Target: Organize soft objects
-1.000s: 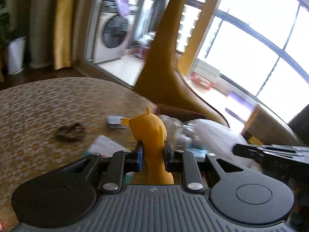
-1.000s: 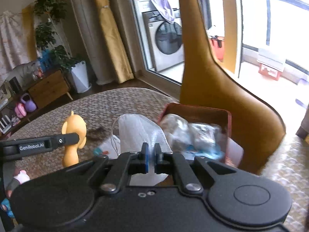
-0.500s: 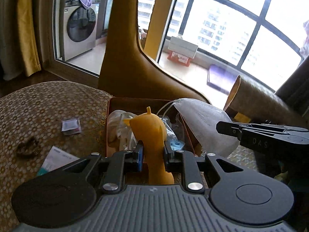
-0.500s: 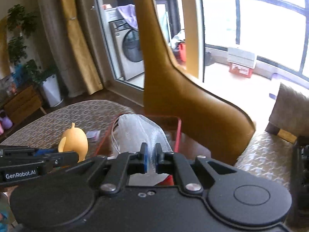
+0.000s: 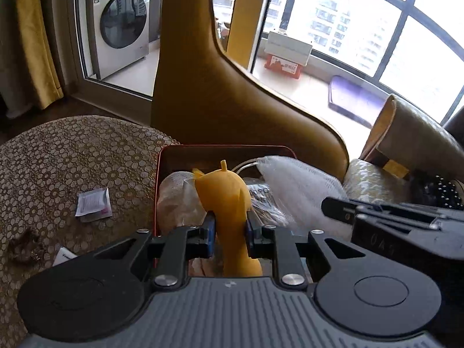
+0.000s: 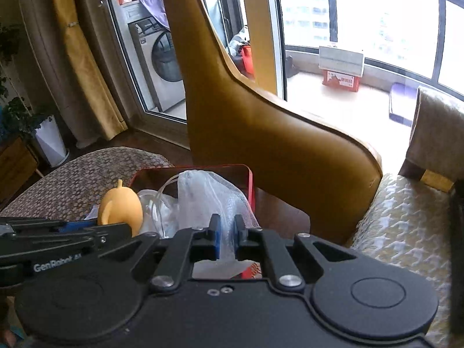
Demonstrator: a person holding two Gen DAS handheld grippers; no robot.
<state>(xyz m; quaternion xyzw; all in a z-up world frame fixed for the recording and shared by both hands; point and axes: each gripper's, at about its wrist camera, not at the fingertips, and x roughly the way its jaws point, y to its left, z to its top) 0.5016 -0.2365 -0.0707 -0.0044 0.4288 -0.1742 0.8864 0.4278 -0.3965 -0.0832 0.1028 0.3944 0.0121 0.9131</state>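
Note:
My left gripper is shut on a soft yellow toy figure and holds it upright over the red box. The toy also shows in the right wrist view. My right gripper is shut on a white mesh bag, held over the box's right side; the bag shows in the left wrist view. The box holds several plastic-wrapped soft items.
The box sits at the far edge of a round table with a patterned cloth. A small packet, a dark hair tie and a paper slip lie on it. A tan chair back rises behind the box; a cushioned seat is to the right.
Both grippers have swung right from over the table to above the red box, carrying the toy and the mesh bag. The box now sits directly in front of both.

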